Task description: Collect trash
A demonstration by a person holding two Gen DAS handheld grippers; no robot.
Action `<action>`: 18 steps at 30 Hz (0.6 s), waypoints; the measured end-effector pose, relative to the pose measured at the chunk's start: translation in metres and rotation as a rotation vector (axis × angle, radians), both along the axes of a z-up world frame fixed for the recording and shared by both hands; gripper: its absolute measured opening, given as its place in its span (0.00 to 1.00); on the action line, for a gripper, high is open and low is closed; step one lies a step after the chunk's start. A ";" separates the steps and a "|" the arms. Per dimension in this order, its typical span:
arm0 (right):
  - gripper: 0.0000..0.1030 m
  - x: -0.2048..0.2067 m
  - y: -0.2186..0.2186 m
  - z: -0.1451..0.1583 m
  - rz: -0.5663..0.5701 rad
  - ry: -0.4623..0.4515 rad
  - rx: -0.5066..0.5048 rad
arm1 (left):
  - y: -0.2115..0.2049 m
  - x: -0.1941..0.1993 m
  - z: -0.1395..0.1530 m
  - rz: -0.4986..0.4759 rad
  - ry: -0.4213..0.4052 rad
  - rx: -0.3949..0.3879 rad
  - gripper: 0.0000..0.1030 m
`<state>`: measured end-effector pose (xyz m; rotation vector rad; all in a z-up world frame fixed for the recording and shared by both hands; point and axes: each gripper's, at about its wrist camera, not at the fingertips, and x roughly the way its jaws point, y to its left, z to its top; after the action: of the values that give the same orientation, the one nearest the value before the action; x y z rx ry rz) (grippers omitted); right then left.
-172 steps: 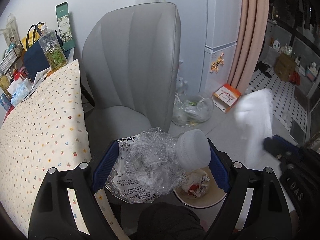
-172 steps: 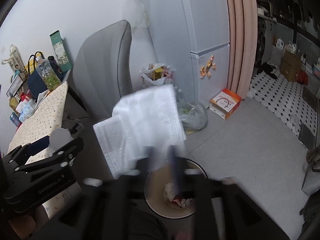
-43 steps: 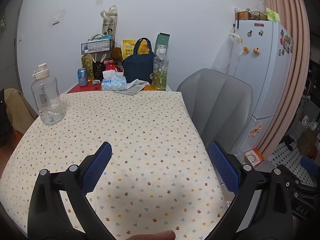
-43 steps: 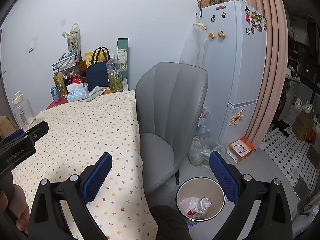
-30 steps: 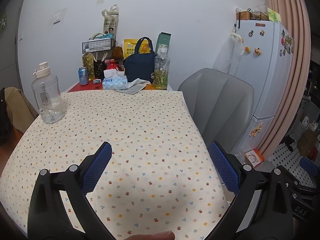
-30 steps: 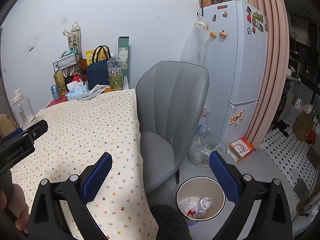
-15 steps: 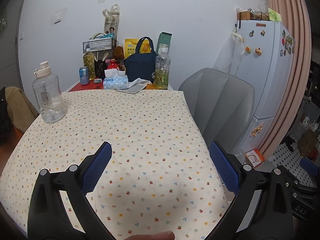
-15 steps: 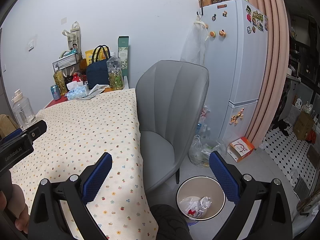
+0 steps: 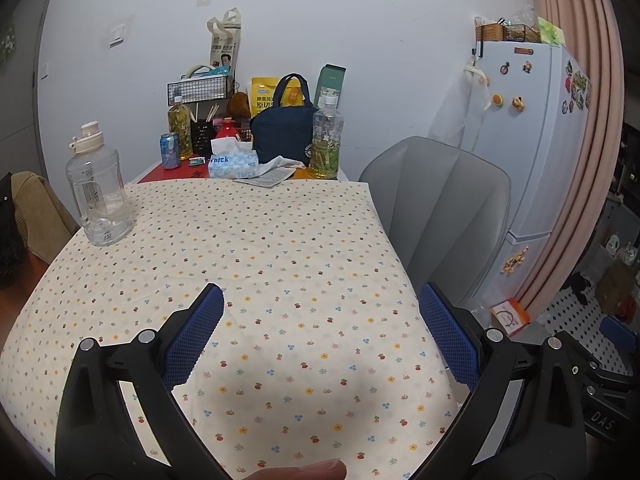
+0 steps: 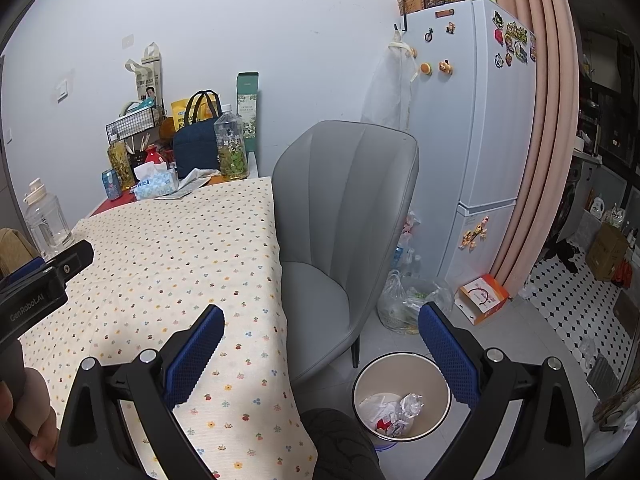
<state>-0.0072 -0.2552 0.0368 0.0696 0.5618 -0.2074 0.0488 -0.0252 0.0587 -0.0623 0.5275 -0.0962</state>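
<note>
My left gripper (image 9: 320, 316) is open and empty, held above the flower-print tablecloth (image 9: 248, 264). My right gripper (image 10: 320, 334) is open and empty, held over the table's right edge and the floor. A round cream trash bin (image 10: 434, 376) stands on the floor below it, by the grey chair (image 10: 344, 216), with crumpled paper and clear plastic trash (image 10: 394, 408) inside. The left gripper's body (image 10: 38, 284) shows at the left of the right wrist view. No loose trash shows on the cloth.
At the table's far end stand a clear jug (image 9: 98, 192), a tissue pack (image 9: 232, 162), a navy bag (image 9: 284, 132), a tea bottle (image 9: 326, 140) and a can (image 9: 170, 150). A white fridge (image 10: 476, 120), a plastic bag (image 10: 404, 300) and an orange box (image 10: 484, 294) lie beyond the chair.
Since 5.7 s ago both grippers let go of a crushed bottle and a tissue and rose from the bin to the table. Over the last second they barely moved.
</note>
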 end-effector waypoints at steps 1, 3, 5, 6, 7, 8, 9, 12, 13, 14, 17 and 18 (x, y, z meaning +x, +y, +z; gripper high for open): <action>0.92 0.000 0.000 0.000 0.001 0.000 0.000 | 0.000 0.000 0.000 0.000 0.000 0.000 0.94; 0.93 0.000 0.001 0.000 0.002 0.001 -0.001 | 0.000 0.000 0.000 0.000 0.000 0.000 0.94; 0.92 0.000 0.001 0.000 0.003 0.001 -0.002 | 0.001 -0.001 0.000 0.001 0.001 0.001 0.94; 0.92 0.001 0.001 0.000 0.004 0.001 -0.003 | 0.001 -0.001 0.000 0.001 0.001 0.002 0.94; 0.92 0.000 0.002 0.000 0.004 0.002 -0.003 | 0.000 0.000 0.000 0.002 0.001 0.002 0.94; 0.92 0.001 0.002 0.000 0.004 0.002 -0.003 | 0.000 0.000 0.001 0.003 0.000 0.003 0.94; 0.92 0.001 0.002 -0.001 0.005 0.003 -0.004 | 0.001 -0.001 0.001 0.003 0.000 0.004 0.94; 0.92 0.001 0.002 0.000 0.004 0.003 -0.004 | 0.002 -0.002 0.002 0.008 -0.004 0.003 0.94; 0.92 0.000 0.003 -0.001 0.006 0.003 -0.005 | 0.003 -0.002 0.002 0.008 -0.003 0.002 0.94; 0.93 0.000 0.003 -0.001 0.006 0.004 -0.006 | 0.003 -0.002 0.001 0.008 -0.002 0.002 0.94; 0.92 0.000 0.003 -0.001 0.006 0.005 -0.005 | 0.004 -0.002 0.001 0.010 0.001 0.001 0.94; 0.92 0.000 0.003 -0.002 0.007 0.006 -0.005 | 0.004 -0.002 0.001 0.011 0.001 0.001 0.94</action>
<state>-0.0072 -0.2526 0.0350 0.0618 0.5670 -0.2020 0.0464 -0.0212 0.0595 -0.0646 0.5283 -0.0856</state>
